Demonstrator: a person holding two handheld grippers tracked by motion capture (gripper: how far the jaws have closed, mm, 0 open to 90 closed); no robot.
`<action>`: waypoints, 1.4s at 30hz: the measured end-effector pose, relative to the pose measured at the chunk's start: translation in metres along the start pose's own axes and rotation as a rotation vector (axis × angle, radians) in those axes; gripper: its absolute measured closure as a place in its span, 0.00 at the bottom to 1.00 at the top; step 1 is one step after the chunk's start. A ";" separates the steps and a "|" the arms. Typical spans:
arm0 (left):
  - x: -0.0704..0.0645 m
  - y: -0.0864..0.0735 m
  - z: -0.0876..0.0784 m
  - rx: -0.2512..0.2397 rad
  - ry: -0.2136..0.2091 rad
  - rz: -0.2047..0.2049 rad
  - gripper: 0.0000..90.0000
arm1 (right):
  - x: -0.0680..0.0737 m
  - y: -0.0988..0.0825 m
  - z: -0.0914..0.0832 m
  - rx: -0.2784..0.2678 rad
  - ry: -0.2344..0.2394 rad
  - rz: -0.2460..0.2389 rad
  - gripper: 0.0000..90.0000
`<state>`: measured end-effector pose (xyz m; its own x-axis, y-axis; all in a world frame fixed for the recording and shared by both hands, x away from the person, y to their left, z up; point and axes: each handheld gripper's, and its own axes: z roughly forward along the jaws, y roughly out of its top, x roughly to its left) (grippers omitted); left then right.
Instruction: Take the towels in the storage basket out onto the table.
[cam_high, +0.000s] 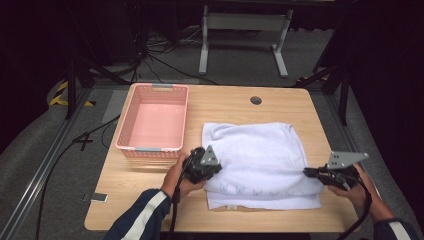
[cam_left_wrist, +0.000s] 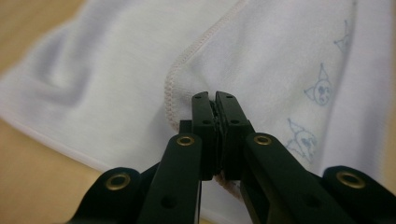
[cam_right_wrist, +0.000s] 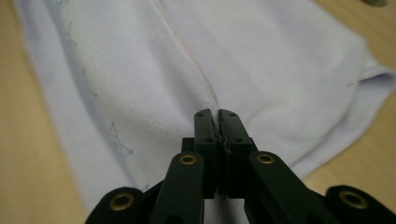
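A white towel (cam_high: 260, 150) with small pale blue cat-face prints lies folded on the wooden table (cam_high: 145, 200). My left gripper (cam_high: 217, 168) is at the towel's left edge near the front. In the left gripper view its jaws (cam_left_wrist: 215, 100) are shut on the pink-stitched hem of the towel (cam_left_wrist: 116, 70). My right gripper (cam_high: 307, 171) is at the towel's right edge. In the right gripper view it (cam_right_wrist: 215, 116) is shut with a thin fold of the towel (cam_right_wrist: 261, 56) pinched between its pads. A hand holds each gripper from the table's front.
A pink slotted basket (cam_high: 184, 120) stands at the back left of the table, just left of the towel. A round cable hole (cam_high: 256, 100) sits near the far edge. A small flat object (cam_high: 97, 197) lies at the front left corner. Cables and a metal stand are on the floor beyond.
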<state>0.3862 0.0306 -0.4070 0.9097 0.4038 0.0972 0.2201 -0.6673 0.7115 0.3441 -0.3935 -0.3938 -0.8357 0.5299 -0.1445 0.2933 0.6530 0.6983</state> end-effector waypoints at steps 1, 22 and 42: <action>0.009 0.009 0.003 -0.002 0.016 -0.013 0.97 | -0.009 0.008 0.003 0.007 -0.021 0.000 0.97; 0.155 0.161 -0.064 -0.230 0.601 -0.085 0.97 | -0.150 0.185 -0.021 -0.232 -0.419 0.011 0.97; 0.021 0.047 -0.083 -0.278 0.174 0.144 0.95 | -0.053 0.104 -0.059 -0.291 -0.082 -0.224 0.97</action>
<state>0.3865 0.0601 -0.3135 0.8454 0.4345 0.3107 -0.0324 -0.5389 0.8418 0.3915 -0.3853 -0.2726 -0.8208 0.4404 -0.3637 -0.0470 0.5826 0.8114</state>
